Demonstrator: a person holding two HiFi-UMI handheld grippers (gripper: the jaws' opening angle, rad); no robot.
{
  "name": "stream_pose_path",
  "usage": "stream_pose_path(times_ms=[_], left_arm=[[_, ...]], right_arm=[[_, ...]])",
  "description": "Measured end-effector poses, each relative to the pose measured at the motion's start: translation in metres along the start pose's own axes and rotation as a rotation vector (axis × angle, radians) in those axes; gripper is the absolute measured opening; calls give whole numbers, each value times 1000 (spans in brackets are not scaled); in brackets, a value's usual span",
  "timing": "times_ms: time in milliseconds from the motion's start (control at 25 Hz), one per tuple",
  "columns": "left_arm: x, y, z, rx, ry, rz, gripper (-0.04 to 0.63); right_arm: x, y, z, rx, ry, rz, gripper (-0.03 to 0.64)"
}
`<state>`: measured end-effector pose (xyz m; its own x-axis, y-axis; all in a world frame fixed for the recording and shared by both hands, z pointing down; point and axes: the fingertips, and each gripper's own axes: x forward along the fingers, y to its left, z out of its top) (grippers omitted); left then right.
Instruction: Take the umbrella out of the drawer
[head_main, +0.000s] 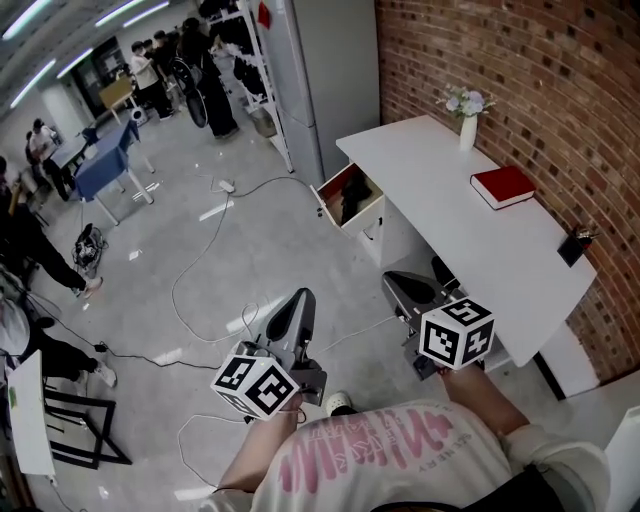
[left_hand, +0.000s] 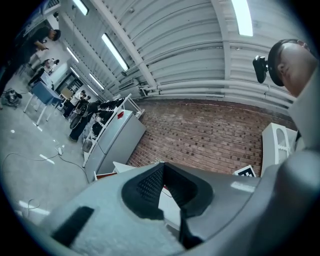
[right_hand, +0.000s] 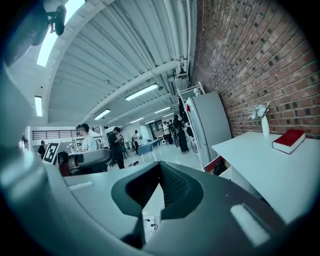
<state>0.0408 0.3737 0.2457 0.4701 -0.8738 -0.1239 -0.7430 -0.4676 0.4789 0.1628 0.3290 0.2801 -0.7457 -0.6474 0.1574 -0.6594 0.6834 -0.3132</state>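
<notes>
A white desk (head_main: 470, 215) stands along the brick wall. At its far end a drawer (head_main: 366, 209) is pulled open, and a dark folded thing, apparently the umbrella (head_main: 351, 201), lies inside. The right gripper view also shows the drawer (right_hand: 219, 164) with the dark shape in it. My left gripper (head_main: 303, 296) is over the floor, well short of the drawer, its jaws together and empty. My right gripper (head_main: 392, 279) is beside the desk's front, nearer the drawer, also shut with nothing in it. Each gripper's own view, left gripper (left_hand: 161, 165) and right gripper (right_hand: 160, 165), shows the tips meeting.
On the desk are a red book (head_main: 502, 186), a white vase with flowers (head_main: 467, 120) and a small black item (head_main: 574, 246). A tall grey cabinet (head_main: 325, 70) stands past the drawer. Cables (head_main: 200, 270) trail over the floor. People and a blue table (head_main: 105, 165) are far back.
</notes>
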Motion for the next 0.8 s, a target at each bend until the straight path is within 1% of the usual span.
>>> stream_pose_path(times_ms=[240,800], left_arm=[[27,48,35,4,-14,-4,0],[71,138,89,26,-19,-10,0]], right_arm=[[59,-4,20,-2,-8,9,9],[171,-18,47,8,-25,14,9]])
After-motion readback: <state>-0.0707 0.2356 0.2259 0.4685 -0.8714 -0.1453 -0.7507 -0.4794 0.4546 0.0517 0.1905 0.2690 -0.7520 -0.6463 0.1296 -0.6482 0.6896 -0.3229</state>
